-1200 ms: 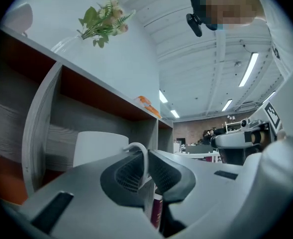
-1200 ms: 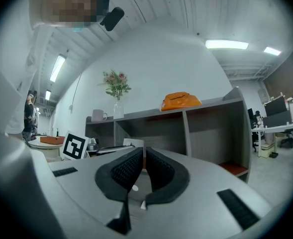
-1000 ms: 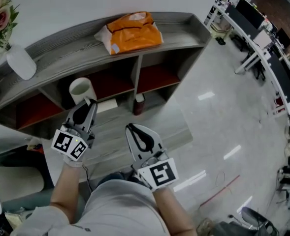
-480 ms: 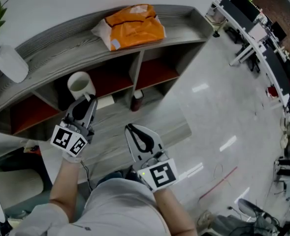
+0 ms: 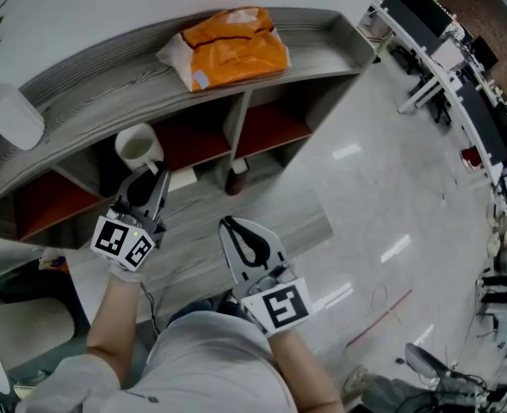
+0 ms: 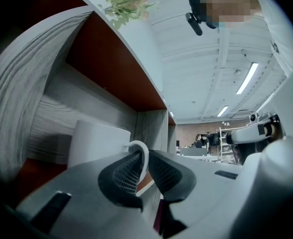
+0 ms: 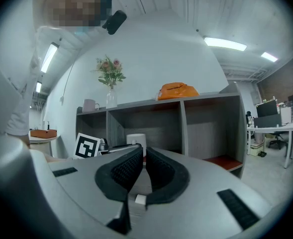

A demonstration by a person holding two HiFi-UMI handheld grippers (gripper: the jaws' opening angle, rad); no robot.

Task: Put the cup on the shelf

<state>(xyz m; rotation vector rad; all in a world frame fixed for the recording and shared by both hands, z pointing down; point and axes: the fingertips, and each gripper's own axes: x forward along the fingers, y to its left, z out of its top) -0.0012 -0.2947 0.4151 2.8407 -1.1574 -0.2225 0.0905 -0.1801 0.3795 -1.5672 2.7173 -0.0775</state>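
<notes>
A white cup [image 5: 139,147] sits at the mouth of a middle compartment of the grey shelf unit [image 5: 81,84]. My left gripper [image 5: 152,172] is shut on its handle. In the left gripper view the thin white handle [image 6: 145,156] runs between the two dark pads [image 6: 126,176], with the cup [image 6: 94,143] just beyond, under the compartment's red-brown roof. The gripper body hides the cup's base, so I cannot tell if it rests on the board. My right gripper [image 5: 229,224] hangs lower and to the right, shut and empty. Its own view, the right gripper [image 7: 143,156], looks at the cup [image 7: 136,140].
An orange and white bag [image 5: 227,50] lies on the shelf top, with a white vase [image 5: 12,116] at its left end. A dark bottle [image 5: 234,177] and a white box [image 5: 182,179] sit on the lower board. Glossy floor and desks [image 5: 460,58] lie to the right.
My left gripper has carried the cup slightly further towards the shelf compartment and a little lower. The right gripper has stayed where it was.
</notes>
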